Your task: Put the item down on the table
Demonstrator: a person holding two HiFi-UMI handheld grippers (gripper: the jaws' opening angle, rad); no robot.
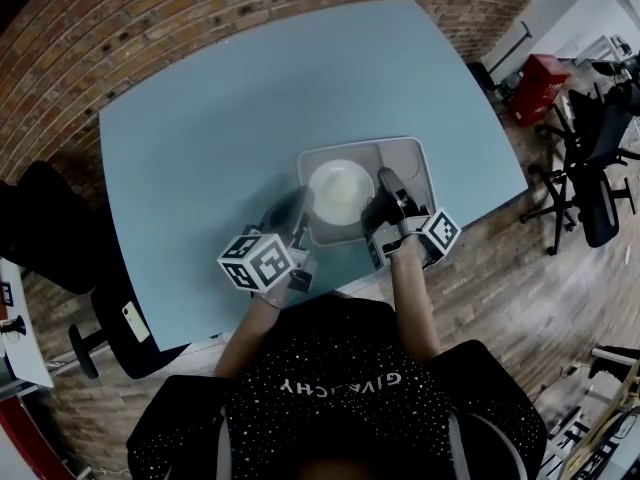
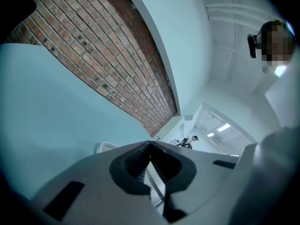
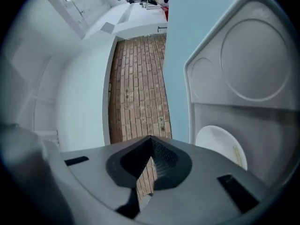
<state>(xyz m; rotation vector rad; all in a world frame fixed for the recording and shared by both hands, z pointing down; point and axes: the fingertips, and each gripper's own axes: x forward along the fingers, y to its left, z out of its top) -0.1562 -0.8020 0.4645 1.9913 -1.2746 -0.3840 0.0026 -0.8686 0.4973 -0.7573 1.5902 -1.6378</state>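
person's black speckled top (image 1: 340,388) sits at the bottom of the head view, w/ both forearms reaching fwd. next come the marker cubes, left (image 1: 255,260) and right (image 1: 440,233).

left gripper (image 1: 296,210) is at the tray's left edge, right beside the white bowl (image 1: 340,190). in its own view the left gripper (image 2: 150,144) is clenched: tips meet. a pale strip shows in the slot btwn the pads, can't tell if it's pinched. a bit of tray rim (image 2: 105,147) peeks past the left jaw.

right gripper (image 1: 385,200) is at the bowl's right side. its view shows the right gripper (image 3: 150,139) also clenched, tips together, only bricks seen thru the slot, so it grips nothing.

grey tray (image 1: 425,168) lies flat on the blue table (image 1: 220,138) near the front edge, bowl inside it, btwn the two grippers. right gripper view shows the tray (image 3: 253,55) w/ a round recess, and the bowl (image 3: 220,144) edge-on.

beyond the table: brick wall (image 1: 150,18), also in both gripper views (image 2: 103,55) (image 3: 138,88). far right, black office chairs (image 1: 595,158) on wood floor.
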